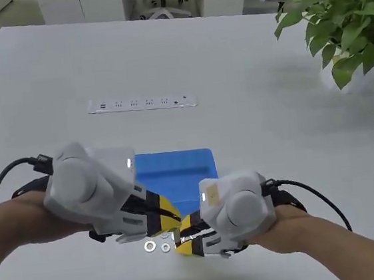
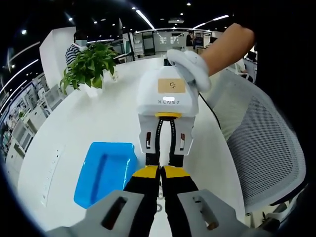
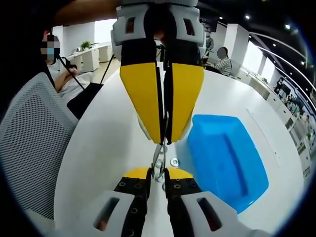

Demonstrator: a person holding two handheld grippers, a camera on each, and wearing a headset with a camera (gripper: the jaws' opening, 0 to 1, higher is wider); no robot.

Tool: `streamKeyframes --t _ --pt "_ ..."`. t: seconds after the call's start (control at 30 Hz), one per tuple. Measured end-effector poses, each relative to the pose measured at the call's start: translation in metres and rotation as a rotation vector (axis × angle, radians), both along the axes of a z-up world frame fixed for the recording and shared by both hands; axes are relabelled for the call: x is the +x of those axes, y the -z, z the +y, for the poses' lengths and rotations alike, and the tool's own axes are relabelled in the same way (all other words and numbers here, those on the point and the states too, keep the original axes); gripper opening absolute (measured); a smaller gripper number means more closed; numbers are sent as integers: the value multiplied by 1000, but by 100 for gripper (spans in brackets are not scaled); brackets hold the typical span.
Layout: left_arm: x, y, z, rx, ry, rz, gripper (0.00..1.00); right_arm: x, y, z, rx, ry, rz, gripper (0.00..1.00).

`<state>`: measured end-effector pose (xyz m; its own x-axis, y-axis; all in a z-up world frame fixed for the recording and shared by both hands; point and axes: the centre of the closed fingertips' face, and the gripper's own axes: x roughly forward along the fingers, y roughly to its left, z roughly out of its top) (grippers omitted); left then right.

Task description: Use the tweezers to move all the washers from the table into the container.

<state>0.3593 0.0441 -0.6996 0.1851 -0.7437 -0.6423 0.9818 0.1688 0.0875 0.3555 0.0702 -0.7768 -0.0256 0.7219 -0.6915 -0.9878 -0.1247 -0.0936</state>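
Washer [image 3: 174, 161] just beside right gripper [image 3: 159, 174] pinching tweezers [image 3: 159, 157]

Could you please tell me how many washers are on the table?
2. One washer and another lie side by side on the table, beside the blue container, between the left gripper and right gripper; more may be hidden beneath them.

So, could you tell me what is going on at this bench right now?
A person holds a gripper in each hand over a white table. The left gripper and the right gripper meet tip to tip, and both appear closed on the thin metal tweezers between them. One washer and another washer lie on the table just by the tips, in front of the blue container. No washer is visible in the container.
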Motion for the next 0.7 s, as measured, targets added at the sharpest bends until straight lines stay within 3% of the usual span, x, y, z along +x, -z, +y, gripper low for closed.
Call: streamKeyframes --t 0.33,0.7 --pt "2 1 -1 0 4 18 5 0 0 0 -20 4 18 13" --pt "0 3 -2 9 7 21 6 0 1 -1 -30 46 77 9"
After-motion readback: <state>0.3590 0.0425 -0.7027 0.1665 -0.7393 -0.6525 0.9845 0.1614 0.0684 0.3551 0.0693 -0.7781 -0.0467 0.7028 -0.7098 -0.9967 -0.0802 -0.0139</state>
